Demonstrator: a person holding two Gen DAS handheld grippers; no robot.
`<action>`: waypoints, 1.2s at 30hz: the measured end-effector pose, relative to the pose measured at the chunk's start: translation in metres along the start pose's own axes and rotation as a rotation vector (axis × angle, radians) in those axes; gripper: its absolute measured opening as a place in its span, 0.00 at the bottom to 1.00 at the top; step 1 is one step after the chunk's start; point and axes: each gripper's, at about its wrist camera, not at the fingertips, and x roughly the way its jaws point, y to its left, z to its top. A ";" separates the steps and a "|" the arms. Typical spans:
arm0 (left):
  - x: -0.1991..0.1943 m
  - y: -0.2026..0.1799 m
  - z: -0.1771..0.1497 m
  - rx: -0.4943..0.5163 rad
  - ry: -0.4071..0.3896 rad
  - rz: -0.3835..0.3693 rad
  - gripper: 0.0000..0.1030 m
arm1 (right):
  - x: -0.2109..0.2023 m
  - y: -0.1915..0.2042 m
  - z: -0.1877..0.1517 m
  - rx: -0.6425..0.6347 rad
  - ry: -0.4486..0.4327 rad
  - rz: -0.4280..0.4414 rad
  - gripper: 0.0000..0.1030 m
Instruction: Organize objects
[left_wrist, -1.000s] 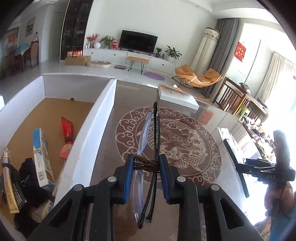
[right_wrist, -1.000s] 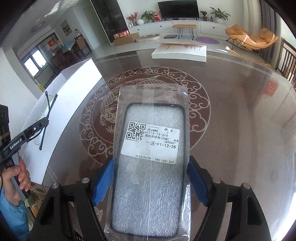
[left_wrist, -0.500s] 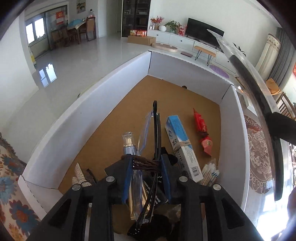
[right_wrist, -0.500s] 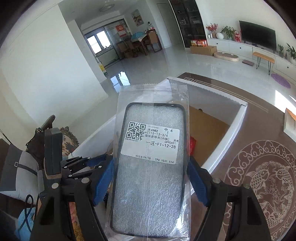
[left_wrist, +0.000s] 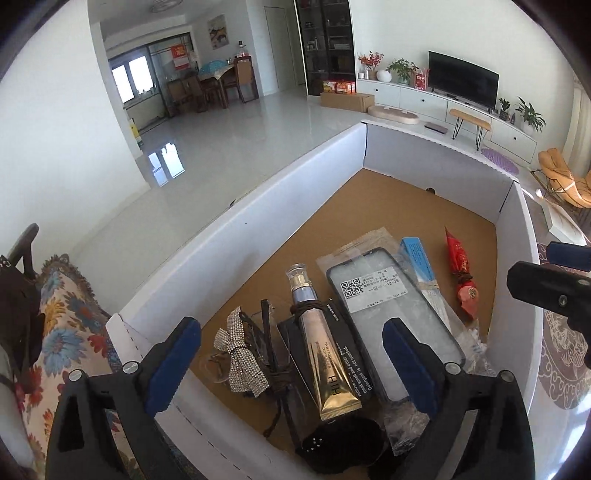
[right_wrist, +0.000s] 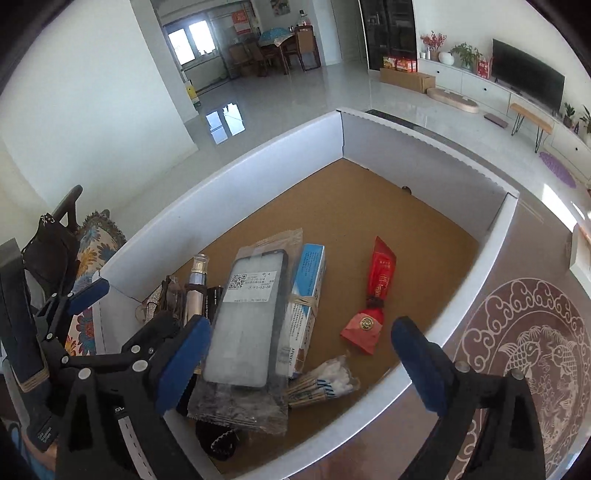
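The box (left_wrist: 258, 206) holds all the objects, and both grippers hang over its near end with jaws wide apart and nothing between them. The left gripper (left_wrist: 291, 354) is above the glasses (left_wrist: 264, 332), the bow (left_wrist: 242, 354) and the tube (left_wrist: 325, 350); the right gripper (right_wrist: 301, 354) is above the bagged phone case (right_wrist: 245, 325), the blue carton (right_wrist: 304, 299) and the cotton swabs (right_wrist: 325, 382). The case lies partly on the carton, its long axis running from near to far, in line with the fingers. The red sachet (right_wrist: 373, 299) lies apart to the right. The far half of the box floor is bare. I judge both loads are placed, so the next move is out to the table (right_wrist: 524, 332) on the right, nearer to the right gripper. The glasses are hard to make out under the bow, and a dark thing (left_wrist: 340, 443) at the near wall is cut off.
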 end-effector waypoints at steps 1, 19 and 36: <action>-0.002 0.000 0.000 -0.019 0.005 -0.007 0.97 | -0.009 -0.002 0.002 -0.014 -0.016 -0.016 1.00; -0.032 -0.010 -0.022 -0.032 0.024 -0.079 0.97 | -0.032 -0.003 -0.004 -0.118 -0.017 -0.157 1.00; -0.040 -0.003 -0.025 -0.139 -0.019 -0.111 0.97 | -0.025 0.002 -0.004 -0.129 -0.022 -0.177 1.00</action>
